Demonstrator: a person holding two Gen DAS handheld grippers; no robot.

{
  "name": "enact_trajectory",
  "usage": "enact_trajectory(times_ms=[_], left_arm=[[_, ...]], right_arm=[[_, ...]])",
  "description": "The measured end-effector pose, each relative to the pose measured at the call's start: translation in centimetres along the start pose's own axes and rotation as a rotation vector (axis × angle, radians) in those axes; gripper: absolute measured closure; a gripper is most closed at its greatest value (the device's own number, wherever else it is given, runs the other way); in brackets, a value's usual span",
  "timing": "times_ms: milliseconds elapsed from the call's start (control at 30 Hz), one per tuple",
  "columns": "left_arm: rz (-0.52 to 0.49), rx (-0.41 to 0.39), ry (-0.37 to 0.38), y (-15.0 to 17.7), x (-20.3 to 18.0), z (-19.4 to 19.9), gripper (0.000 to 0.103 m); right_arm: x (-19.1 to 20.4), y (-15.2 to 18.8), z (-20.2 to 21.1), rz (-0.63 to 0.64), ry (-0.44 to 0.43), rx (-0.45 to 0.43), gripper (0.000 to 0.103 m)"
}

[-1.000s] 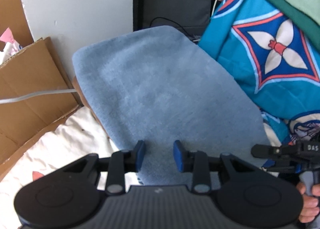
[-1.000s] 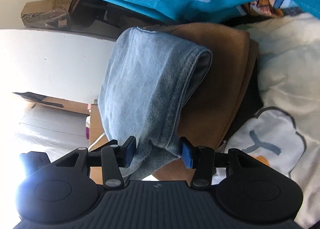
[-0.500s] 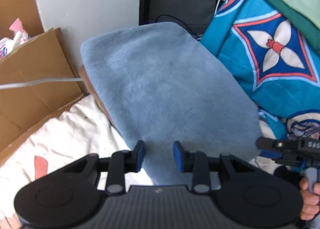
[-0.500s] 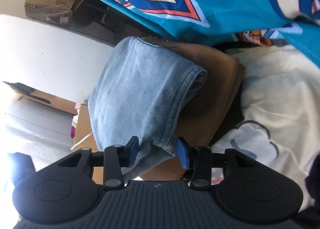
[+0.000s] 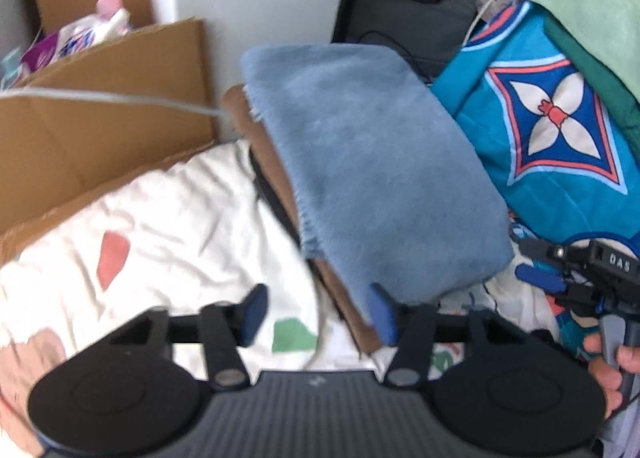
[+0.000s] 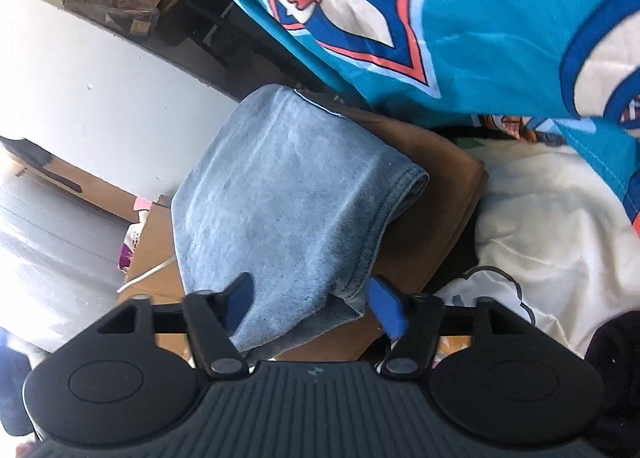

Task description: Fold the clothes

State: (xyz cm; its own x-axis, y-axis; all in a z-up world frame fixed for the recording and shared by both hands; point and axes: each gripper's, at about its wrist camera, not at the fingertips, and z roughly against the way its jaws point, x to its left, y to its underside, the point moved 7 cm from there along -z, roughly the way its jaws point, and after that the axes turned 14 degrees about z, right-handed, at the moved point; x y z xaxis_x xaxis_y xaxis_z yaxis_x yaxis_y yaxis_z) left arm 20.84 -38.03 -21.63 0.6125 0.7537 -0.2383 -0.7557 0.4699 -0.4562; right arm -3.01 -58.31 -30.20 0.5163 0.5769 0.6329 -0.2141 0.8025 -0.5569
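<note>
White bedding [image 5: 192, 218] with coloured patches covers the bed. On it, our folded blue cloth [image 5: 380, 186] sits on top of a brown one [image 6: 436, 194], by the bed's far edge. Both our left gripper [image 5: 318, 312] and right gripper [image 6: 316, 304] have just spread their fingers and pinch nothing. We think this fold is done. Next we need another piece from the pile.

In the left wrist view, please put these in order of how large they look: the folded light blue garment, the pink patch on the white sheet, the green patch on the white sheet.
1. Folded light blue garment, clearly largest.
2. Pink patch and green patch: they look alike in size, and the green one is nearer the camera, so I do not rank them.
</note>
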Motion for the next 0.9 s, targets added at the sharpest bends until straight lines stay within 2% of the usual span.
enact_trajectory(times_ms=[67, 133, 233, 367, 533, 900], left_arm=[[0.025, 0.006, -0.027, 0.4, 0.8, 0.5, 0.029], [0.049, 0.015, -0.058, 0.7, 1.6, 1.1, 0.019], [0.060, 0.022, -0.078, 1.0, 2.3, 2.1, 0.016], [0.098, 0.039, -0.069, 1.1, 2.8, 3.8, 0.007], [0.148, 0.058, -0.054, 1.5, 3.0, 6.5, 0.004], [0.194, 0.008, -0.104, 0.4, 4.6, 12.9, 0.002]], right_arm=[[0.7, 0.1, 0.0, 0.008, 0.009, -0.002, 0.012], [1.3, 0.3, 0.0, 0.008, 0.012, -0.002, 0.008], [2.3, 0.7, 0.1, 0.014, 0.026, 0.002, 0.001], [3.9, 1.1, -0.1, 0.054, 0.065, 0.032, 0.000], [6.9, 0.9, -0.5, 0.139, 0.087, 0.057, 0.000], [10.0, -0.6, 0.8, 0.162, 0.169, 0.120, 0.000]])
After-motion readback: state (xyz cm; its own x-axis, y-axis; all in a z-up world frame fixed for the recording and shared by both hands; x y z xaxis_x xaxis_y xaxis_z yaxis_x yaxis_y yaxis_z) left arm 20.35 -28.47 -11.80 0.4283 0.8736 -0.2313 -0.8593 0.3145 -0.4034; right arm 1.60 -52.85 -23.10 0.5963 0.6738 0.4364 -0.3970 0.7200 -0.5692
